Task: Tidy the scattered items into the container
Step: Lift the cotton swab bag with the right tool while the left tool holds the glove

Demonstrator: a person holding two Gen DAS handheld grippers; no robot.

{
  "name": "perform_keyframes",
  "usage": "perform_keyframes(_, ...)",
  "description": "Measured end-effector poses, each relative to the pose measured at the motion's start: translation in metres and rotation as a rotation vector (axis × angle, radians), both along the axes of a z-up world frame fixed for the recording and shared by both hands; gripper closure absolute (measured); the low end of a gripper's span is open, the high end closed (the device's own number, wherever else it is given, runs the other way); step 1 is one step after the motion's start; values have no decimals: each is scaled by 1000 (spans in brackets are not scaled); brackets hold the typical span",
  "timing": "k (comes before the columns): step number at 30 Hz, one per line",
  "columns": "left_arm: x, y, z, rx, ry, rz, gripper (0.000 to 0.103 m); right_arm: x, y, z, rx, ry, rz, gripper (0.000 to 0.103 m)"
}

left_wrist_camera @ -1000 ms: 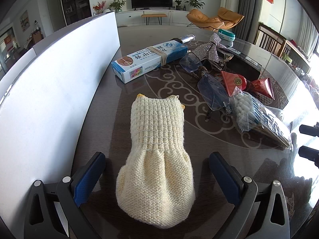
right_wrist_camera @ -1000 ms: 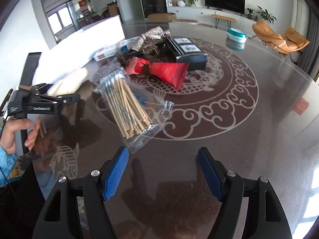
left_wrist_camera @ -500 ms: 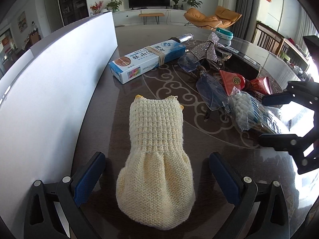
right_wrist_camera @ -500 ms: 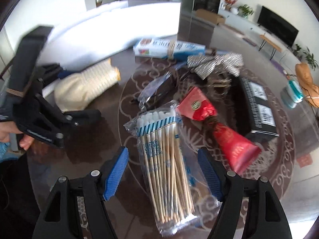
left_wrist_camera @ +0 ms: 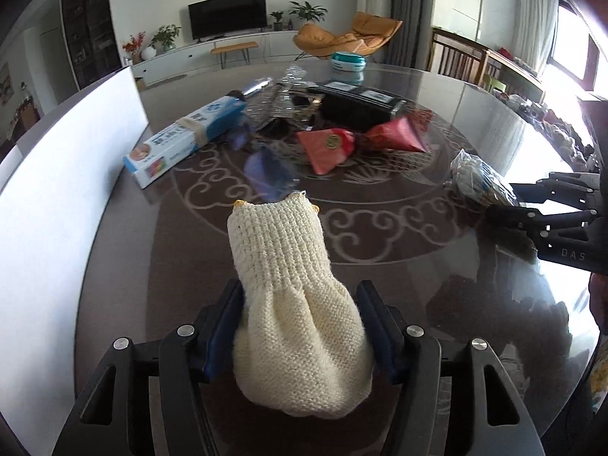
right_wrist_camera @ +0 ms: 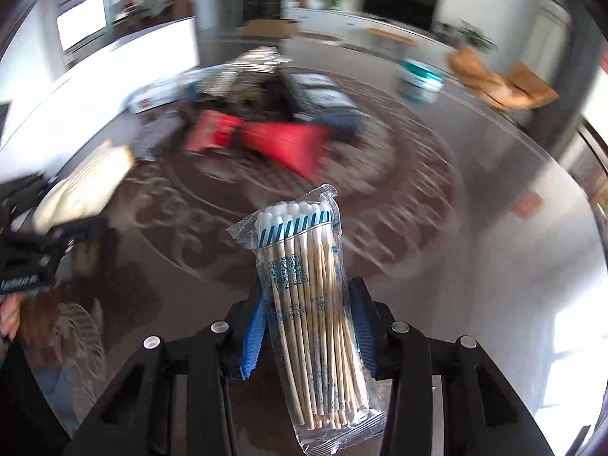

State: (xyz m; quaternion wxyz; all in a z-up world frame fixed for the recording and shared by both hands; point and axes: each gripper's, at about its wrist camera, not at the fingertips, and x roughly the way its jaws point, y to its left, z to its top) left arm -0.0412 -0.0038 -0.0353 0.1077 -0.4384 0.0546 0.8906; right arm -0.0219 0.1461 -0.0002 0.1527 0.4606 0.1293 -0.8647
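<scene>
A cream knitted pouch (left_wrist_camera: 281,250) sits between the blue pads of my left gripper (left_wrist_camera: 300,304). Its jaws are closing and the pads press into its bulging lower end. It also shows at the left of the right wrist view (right_wrist_camera: 83,186). A clear pack of cotton swabs (right_wrist_camera: 304,285) stands between the pads of my right gripper (right_wrist_camera: 309,304), whose jaws are closing on its middle, with the pack raised off the table. In the left wrist view that pack (left_wrist_camera: 478,178) hangs at the far right. The white container wall (left_wrist_camera: 57,190) runs along the left.
On the dark patterned glass table (left_wrist_camera: 380,235) lie a blue-and-white toothpaste box (left_wrist_camera: 186,136), a red packet (left_wrist_camera: 330,144), a clear bag with glasses (left_wrist_camera: 266,174), a black box (left_wrist_camera: 357,108) and a teal tin (left_wrist_camera: 347,62).
Both grippers went from wide open to closed on their items. The knitted pouch now tilts up off the table; the swab pack is lifted, and the right view has swung, blurring the background.
</scene>
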Motion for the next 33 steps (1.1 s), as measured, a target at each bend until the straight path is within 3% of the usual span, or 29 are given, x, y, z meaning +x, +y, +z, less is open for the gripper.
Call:
perform_keyframes(4, 0, 17, 1, -3, 0, 19, 39, 13, 36, 1, -15, 18, -142, 56)
perform_keyframes(10, -3, 14, -3, 0, -23, 24, 17, 1, 56, 1, -76, -4, -135, 38)
perform_keyframes(15, -8, 18, -6, -14, -53, 10, 0, -4, 57, -1, -91, 26, -132, 34)
perform_keyframes(18, -8, 19, -6, -15, -56, 6, 0, -5, 48, -6, -95, 51, -128, 27)
perform_keyframes(33, -7, 19, -7, -16, -55, 7, 0, -7, 49, -7, -105, 39, -116, 20)
